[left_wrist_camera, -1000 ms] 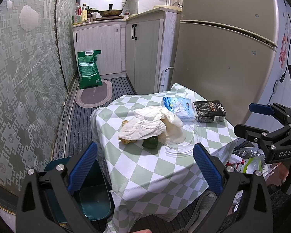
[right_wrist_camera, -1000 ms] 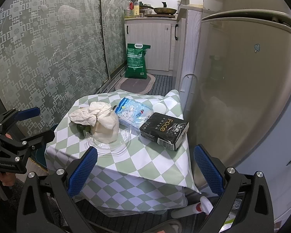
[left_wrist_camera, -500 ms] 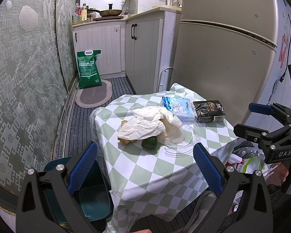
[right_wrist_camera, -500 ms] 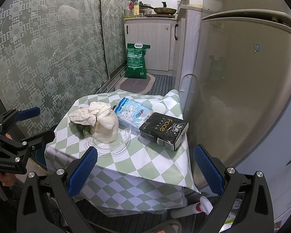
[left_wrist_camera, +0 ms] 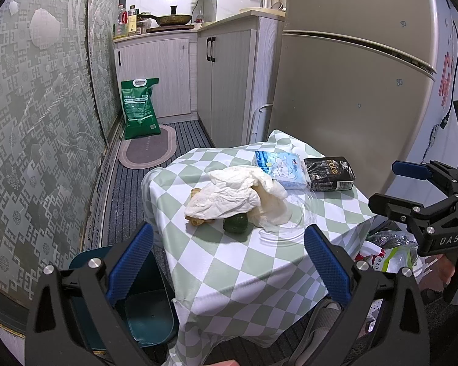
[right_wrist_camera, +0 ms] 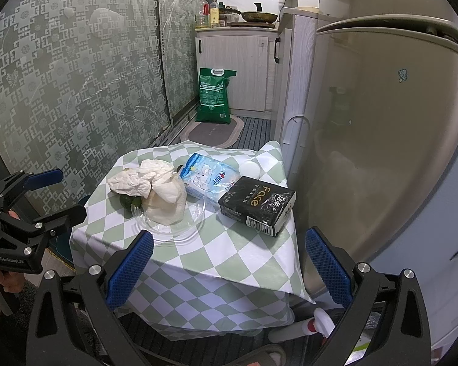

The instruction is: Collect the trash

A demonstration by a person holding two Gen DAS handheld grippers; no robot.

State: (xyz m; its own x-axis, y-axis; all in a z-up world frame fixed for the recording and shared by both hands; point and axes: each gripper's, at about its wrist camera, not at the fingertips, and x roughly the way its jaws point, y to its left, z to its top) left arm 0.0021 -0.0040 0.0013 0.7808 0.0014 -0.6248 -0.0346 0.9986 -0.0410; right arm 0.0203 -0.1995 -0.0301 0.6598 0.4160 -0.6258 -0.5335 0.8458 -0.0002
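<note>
Crumpled white tissues (left_wrist_camera: 232, 195) (right_wrist_camera: 155, 183) lie on a small table with a green-checked cloth (left_wrist_camera: 229, 262) (right_wrist_camera: 229, 253), partly over a clear plastic plate (left_wrist_camera: 290, 222) (right_wrist_camera: 174, 225). A dark green fruit (left_wrist_camera: 235, 223) (right_wrist_camera: 130, 202) and a yellowish scrap (left_wrist_camera: 195, 221) sit beside them. My left gripper (left_wrist_camera: 227, 263) is open and empty, short of the table's near edge. My right gripper (right_wrist_camera: 227, 263) is open and empty, near the table's front right side.
A blue-white tissue pack (left_wrist_camera: 279, 167) (right_wrist_camera: 210, 180) and a black tissue pack (left_wrist_camera: 328, 174) (right_wrist_camera: 258, 206) lie at the back. A teal bin (left_wrist_camera: 143, 314) stands left of the table. A fridge (right_wrist_camera: 381, 137) stands on the right. A green sack (left_wrist_camera: 139, 111) leans by the cabinets.
</note>
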